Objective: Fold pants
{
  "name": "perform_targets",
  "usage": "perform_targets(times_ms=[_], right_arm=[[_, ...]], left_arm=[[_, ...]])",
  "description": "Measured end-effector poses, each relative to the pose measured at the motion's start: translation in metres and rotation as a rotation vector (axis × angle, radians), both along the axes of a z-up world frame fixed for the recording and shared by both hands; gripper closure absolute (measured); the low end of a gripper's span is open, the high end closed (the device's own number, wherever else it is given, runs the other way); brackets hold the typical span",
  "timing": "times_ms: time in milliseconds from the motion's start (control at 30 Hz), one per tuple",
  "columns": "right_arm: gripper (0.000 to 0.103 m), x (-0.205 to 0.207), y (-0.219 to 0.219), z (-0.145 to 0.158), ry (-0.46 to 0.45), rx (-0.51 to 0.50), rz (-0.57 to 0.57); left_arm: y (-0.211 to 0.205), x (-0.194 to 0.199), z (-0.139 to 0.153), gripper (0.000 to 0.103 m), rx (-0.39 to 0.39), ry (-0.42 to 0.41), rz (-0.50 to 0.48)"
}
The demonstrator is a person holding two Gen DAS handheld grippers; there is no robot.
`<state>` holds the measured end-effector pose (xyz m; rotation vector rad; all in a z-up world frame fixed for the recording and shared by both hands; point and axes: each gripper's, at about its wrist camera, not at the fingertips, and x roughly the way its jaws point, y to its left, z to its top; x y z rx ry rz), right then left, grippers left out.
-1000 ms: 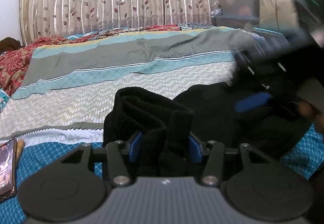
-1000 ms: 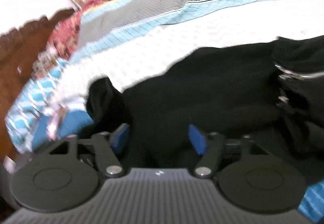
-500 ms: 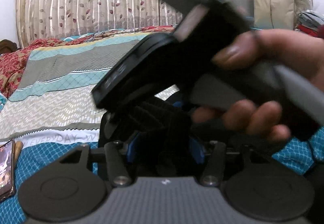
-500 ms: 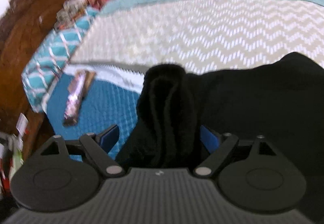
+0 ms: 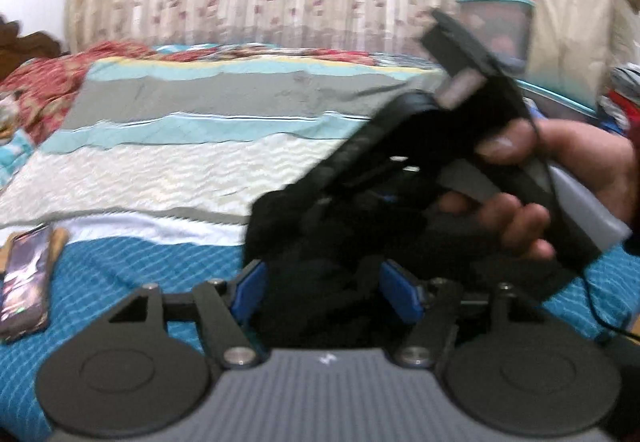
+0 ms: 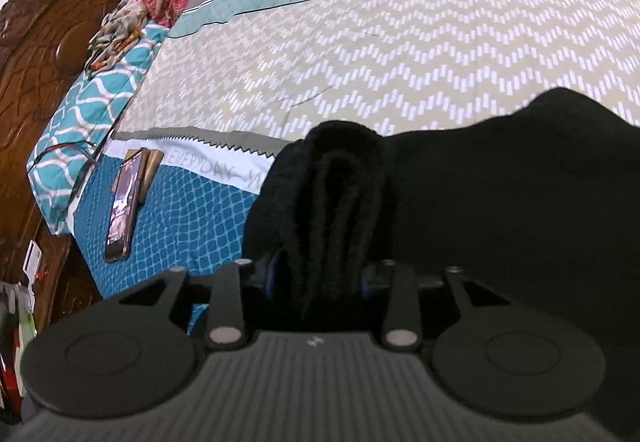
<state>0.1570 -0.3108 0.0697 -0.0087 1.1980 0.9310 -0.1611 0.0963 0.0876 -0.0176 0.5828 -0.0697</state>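
Note:
The black pants (image 6: 500,194) lie on the patterned bedspread, with a bunched fold (image 6: 340,186) standing up at their left end. My right gripper (image 6: 318,276) is shut on that bunched fold. In the left wrist view my left gripper (image 5: 326,292) has its blue pads spread wide around the same black fabric (image 5: 320,242), no longer pinching it. The right gripper's body (image 5: 460,130), held in a hand, reaches down into the fabric just beyond the left fingers.
A phone (image 6: 124,202) lies on the blue part of the bedspread at the left; it also shows in the left wrist view (image 5: 24,282). A carved wooden headboard (image 6: 36,54) and pillows are at far left. Curtains and storage boxes (image 5: 496,26) stand behind the bed.
The right gripper came over from the pants' other end and closed on the bunched fold. The left gripper's pads opened wider around the fabric.

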Motion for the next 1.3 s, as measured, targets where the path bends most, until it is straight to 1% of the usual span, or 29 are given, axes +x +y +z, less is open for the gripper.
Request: perform_targets(times_ms=[100, 167, 200, 233, 267, 300, 367, 433, 533, 633, 700, 767, 800, 867, 933, 967, 1000, 1033, 1100, 1133, 1233, 1300], right_arm=[[0.050, 0.001, -0.003, -0.001, -0.002, 0.007, -0.022], [0.049, 0.000, 0.000, -0.001, 0.001, 0.008, -0.031], [0.050, -0.001, 0.000, -0.002, 0.003, 0.011, -0.030], [0.054, -0.001, -0.001, -0.002, 0.004, 0.016, -0.026], [0.064, -0.002, -0.001, -0.001, -0.001, 0.021, -0.012], [0.075, -0.004, 0.000, 0.002, -0.012, 0.029, 0.003], [0.078, -0.006, -0.001, 0.008, -0.027, 0.057, 0.007], [0.080, -0.008, -0.002, 0.017, -0.051, 0.091, 0.007], [0.080, -0.008, -0.011, 0.031, -0.096, 0.133, -0.006], [0.080, 0.002, -0.032, 0.042, -0.098, 0.180, -0.053], [0.080, 0.008, -0.050, 0.048, -0.103, 0.210, -0.085], [0.080, 0.015, -0.067, 0.049, -0.107, 0.216, -0.123], [0.080, 0.017, -0.076, 0.047, -0.106, 0.206, -0.148], [0.075, 0.025, -0.092, 0.035, -0.092, 0.167, -0.203], [0.065, 0.031, -0.104, 0.018, -0.080, 0.096, -0.260], [0.064, 0.034, -0.110, 0.007, -0.073, 0.055, -0.297], [0.059, 0.036, -0.116, -0.001, -0.056, 0.033, -0.320], [0.055, 0.038, -0.122, -0.008, -0.030, 0.032, -0.342], [0.055, 0.037, -0.136, -0.014, 0.023, 0.089, -0.388], [0.053, 0.036, -0.141, -0.013, 0.032, 0.113, -0.401], [0.050, 0.029, -0.151, -0.004, 0.001, 0.150, -0.426], [0.050, 0.023, -0.158, 0.006, -0.050, 0.167, -0.444]], left_arm=[[0.009, 0.002, 0.000, 0.038, -0.002, 0.010, 0.027], [0.009, 0.002, -0.002, 0.038, 0.009, 0.016, 0.021], [0.008, 0.002, -0.003, 0.039, 0.013, 0.021, 0.014], [0.006, 0.002, -0.004, 0.044, 0.014, 0.030, 0.004], [0.004, 0.003, -0.006, 0.055, 0.009, 0.040, -0.010], [-0.001, 0.004, -0.007, 0.060, 0.003, 0.050, -0.028], [-0.008, 0.007, -0.007, 0.067, 0.002, 0.060, -0.054], [-0.015, 0.010, -0.005, 0.071, 0.011, 0.053, -0.076], [-0.021, 0.017, 0.003, 0.071, -0.003, 0.037, -0.113], [-0.028, 0.022, 0.013, 0.070, -0.040, 0.010, -0.153], [-0.031, 0.025, 0.017, 0.067, -0.073, 0.011, -0.181], [-0.032, 0.028, 0.015, 0.061, -0.117, 0.034, -0.203], [-0.032, 0.029, 0.013, 0.060, -0.134, 0.048, -0.207], [-0.029, 0.033, 0.006, 0.059, -0.164, 0.086, -0.201], [-0.024, 0.037, 0.001, 0.059, -0.196, 0.124, -0.184], [-0.019, 0.038, -0.001, 0.059, -0.216, 0.137, -0.173], [-0.014, 0.039, 0.000, 0.059, -0.230, 0.145, -0.161], [-0.009, 0.040, -0.001, 0.059, -0.243, 0.153, -0.145], [0.002, 0.043, -0.002, 0.059, -0.265, 0.166, -0.114], [0.006, 0.042, -0.002, 0.059, -0.281, 0.175, -0.098], [0.013, 0.046, -0.006, 0.059, -0.312, 0.195, -0.056], [0.016, 0.049, -0.009, 0.059, -0.311, 0.202, -0.037]])
